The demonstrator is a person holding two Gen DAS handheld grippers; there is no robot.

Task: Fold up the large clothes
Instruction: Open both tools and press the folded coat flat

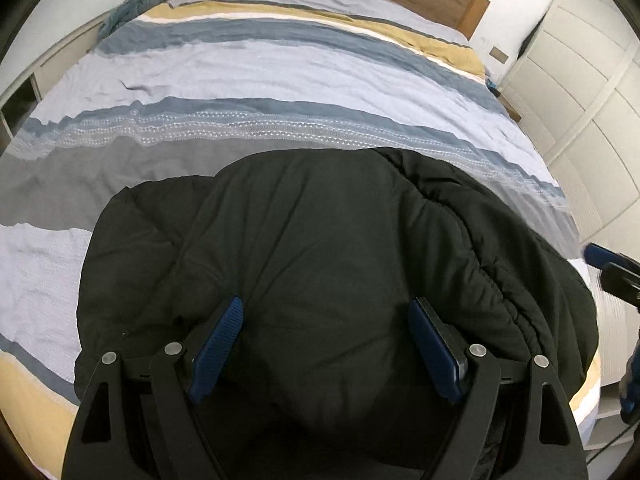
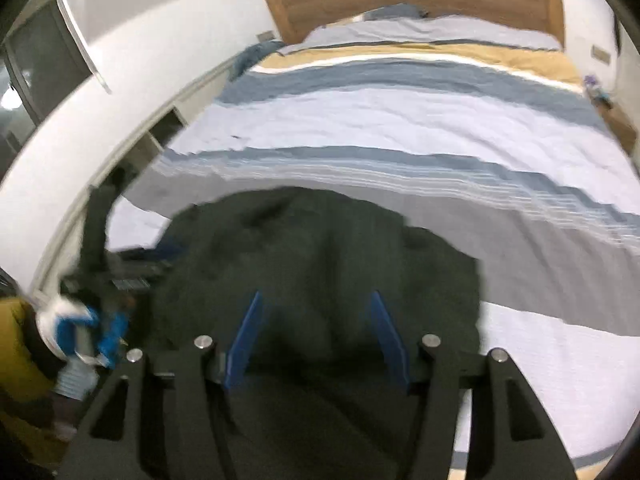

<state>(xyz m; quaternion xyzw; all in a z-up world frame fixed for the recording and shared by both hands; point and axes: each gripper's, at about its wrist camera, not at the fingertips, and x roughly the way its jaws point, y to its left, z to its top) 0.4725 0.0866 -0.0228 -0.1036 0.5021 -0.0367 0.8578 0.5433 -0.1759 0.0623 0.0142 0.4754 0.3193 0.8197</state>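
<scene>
My left gripper [image 1: 324, 344] hangs wide open and my right gripper [image 2: 316, 336] half open, both empty, over the puffy black quilted jacket [image 1: 320, 248], which lies bundled at the foot end of the blue, grey and yellow striped duvet [image 1: 280, 68].

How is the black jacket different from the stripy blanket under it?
The jacket is plain black, while the blanket has blue, white, grey and yellow stripes. The jacket is puffy and bunched into a heap; the blanket lies spread out nearly flat. The jacket covers only the near part; the blanket covers the whole bed. Both are soft cloth.
</scene>
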